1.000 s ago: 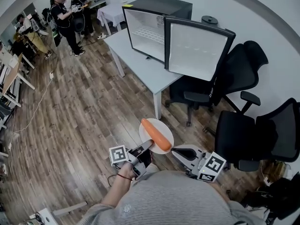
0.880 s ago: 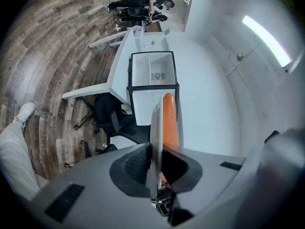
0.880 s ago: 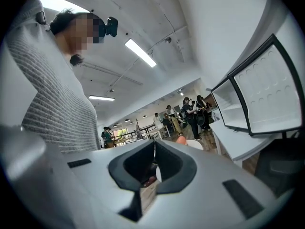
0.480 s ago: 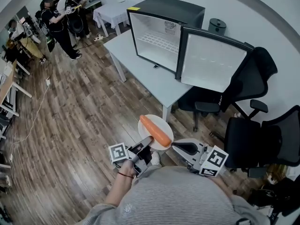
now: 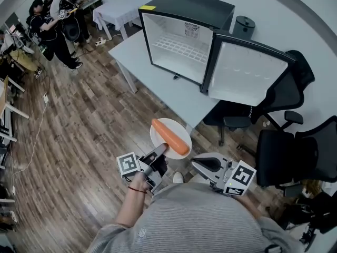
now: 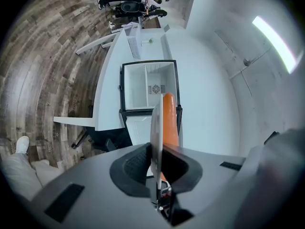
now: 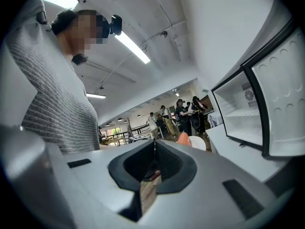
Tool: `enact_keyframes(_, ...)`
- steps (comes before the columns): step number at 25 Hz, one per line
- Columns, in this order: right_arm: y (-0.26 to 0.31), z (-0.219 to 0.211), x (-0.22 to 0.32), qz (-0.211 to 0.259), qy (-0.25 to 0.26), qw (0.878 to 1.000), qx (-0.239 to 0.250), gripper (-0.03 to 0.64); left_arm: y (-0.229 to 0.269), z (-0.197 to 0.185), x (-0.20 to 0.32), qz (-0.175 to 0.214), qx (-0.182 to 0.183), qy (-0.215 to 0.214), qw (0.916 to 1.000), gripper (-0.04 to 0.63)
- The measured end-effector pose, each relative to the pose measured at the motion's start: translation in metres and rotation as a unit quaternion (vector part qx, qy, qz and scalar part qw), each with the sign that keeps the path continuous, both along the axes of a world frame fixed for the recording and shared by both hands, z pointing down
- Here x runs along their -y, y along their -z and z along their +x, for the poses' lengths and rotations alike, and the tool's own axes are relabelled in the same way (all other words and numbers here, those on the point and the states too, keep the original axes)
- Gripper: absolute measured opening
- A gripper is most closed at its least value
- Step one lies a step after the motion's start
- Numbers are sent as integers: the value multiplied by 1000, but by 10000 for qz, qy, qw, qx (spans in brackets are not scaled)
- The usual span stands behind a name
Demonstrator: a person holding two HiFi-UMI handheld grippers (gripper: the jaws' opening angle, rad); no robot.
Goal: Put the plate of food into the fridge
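Jaws of the left gripper (image 5: 160,151) are pressed together on the near rim of a white plate (image 5: 177,128), holding it level in the air. In the left gripper view the plate shows edge-on, running straight up between the two pads. A long orange carrot (image 5: 170,137) lies across the plate, from its far left edge to its near right edge.

The right gripper (image 5: 195,162) hangs just to the right of the plate and a little nearer the person. Its jaws are closed together with nothing in them, and it is not touching the plate.

The plate is in front of the fridge (image 5: 185,33), well short of it, over the wooden floor (image 5: 89,125) and just off the near corner of the pale table (image 5: 158,83) on which the fridge stands. The fridge is small and black. Its door (image 5: 247,74) is swung wide open to the right and its white inside is bare. Two black office chairs (image 5: 287,154) stand to the right, below the open door. Several people (image 5: 50,28) stand far off to the left of the fridge.
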State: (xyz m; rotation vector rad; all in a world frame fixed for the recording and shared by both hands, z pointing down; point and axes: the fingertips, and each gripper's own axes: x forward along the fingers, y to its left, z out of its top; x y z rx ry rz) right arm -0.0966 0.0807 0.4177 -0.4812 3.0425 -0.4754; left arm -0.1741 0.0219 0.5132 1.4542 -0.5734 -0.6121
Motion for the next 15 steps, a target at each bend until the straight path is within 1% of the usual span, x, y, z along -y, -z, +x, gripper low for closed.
enact_keyframes(6, -5, -2, 38, -112, -60, 9999, -31, 14, -7, -6, 38, -96, -12, 55, 9999, 41)
enact_keyframes(15, 3, -5, 86, -57, 171, 9998, 35, 14, 0, 1, 87, -27, -58, 149, 9999, 41)
